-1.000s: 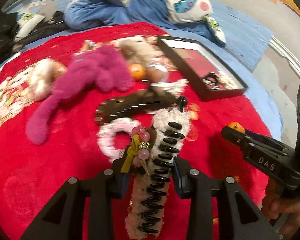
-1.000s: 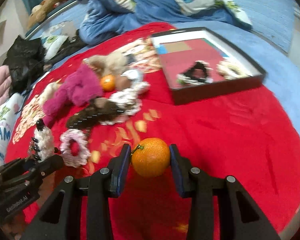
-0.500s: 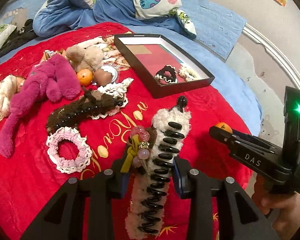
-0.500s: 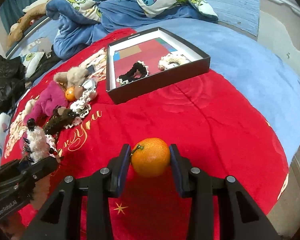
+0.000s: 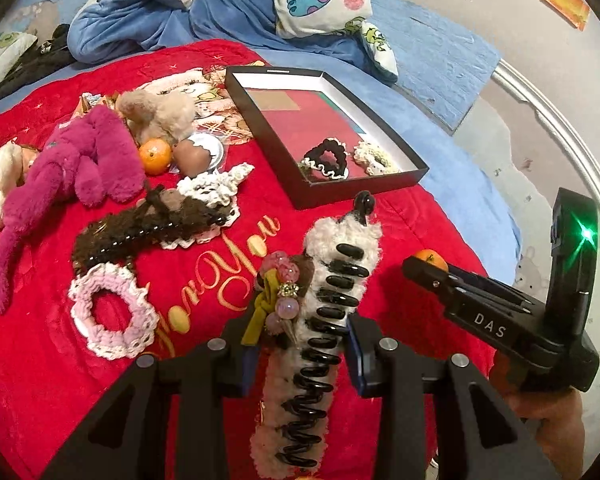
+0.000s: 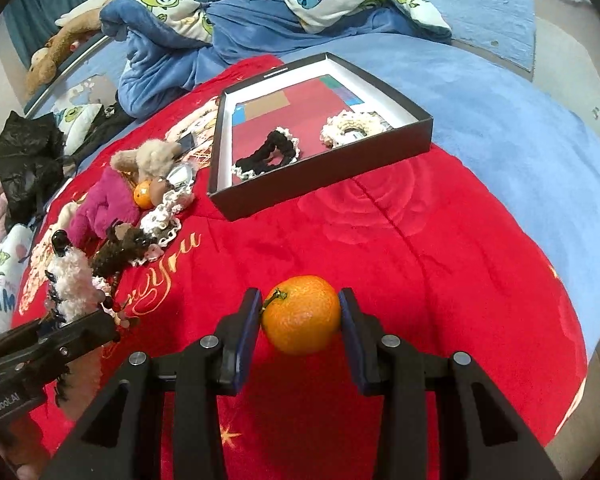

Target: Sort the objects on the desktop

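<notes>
Left gripper [image 5: 300, 344] clamps a soft, light fluffy hair claw [image 5: 332, 312] mid-body; right gripper [image 6: 300, 320] pinches a firm, bruisable tangerine [image 6: 302, 314].

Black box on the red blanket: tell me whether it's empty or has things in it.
Not empty. The black box lies open, holding a black scrunchie and a cream scrunchie; much of its floor is bare.
</notes>
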The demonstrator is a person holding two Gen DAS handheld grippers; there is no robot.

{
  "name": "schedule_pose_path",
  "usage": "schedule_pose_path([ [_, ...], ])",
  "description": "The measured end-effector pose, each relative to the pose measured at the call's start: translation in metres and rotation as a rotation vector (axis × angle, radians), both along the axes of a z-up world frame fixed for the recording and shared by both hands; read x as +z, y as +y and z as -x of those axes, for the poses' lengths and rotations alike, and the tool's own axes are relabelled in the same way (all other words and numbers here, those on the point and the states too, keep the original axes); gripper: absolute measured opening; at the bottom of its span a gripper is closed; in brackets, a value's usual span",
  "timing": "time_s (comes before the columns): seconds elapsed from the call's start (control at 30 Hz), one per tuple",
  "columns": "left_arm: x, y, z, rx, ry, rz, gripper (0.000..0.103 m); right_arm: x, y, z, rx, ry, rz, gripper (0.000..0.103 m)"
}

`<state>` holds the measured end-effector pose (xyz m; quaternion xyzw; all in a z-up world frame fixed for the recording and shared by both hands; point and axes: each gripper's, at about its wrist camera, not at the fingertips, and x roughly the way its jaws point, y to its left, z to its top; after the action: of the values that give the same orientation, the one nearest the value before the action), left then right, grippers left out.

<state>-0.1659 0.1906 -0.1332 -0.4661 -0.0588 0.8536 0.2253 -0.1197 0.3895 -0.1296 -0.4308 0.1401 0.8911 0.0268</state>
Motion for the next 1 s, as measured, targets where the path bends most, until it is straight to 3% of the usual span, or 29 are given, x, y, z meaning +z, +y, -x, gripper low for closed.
schedule_pose_path([
  [0.57, 0.020, 0.057, 0.047, -0.030, 0.043, -0.029, 0.036, 0.013, 0.053, 0.020, -0.021, 0.058, 0.035, 0.038],
  [0.83, 0.039, 0.099, 0.109, -0.055, 0.090, -0.046, 0.036, 0.032, 0.071, 0.054, 0.001, 0.142, 0.039, 0.038],
  [1.0, 0.033, 0.118, 0.154, -0.028, 0.095, -0.038, 0.036, 0.043, 0.084, 0.093, 0.034, 0.193, 0.038, 0.038],
])
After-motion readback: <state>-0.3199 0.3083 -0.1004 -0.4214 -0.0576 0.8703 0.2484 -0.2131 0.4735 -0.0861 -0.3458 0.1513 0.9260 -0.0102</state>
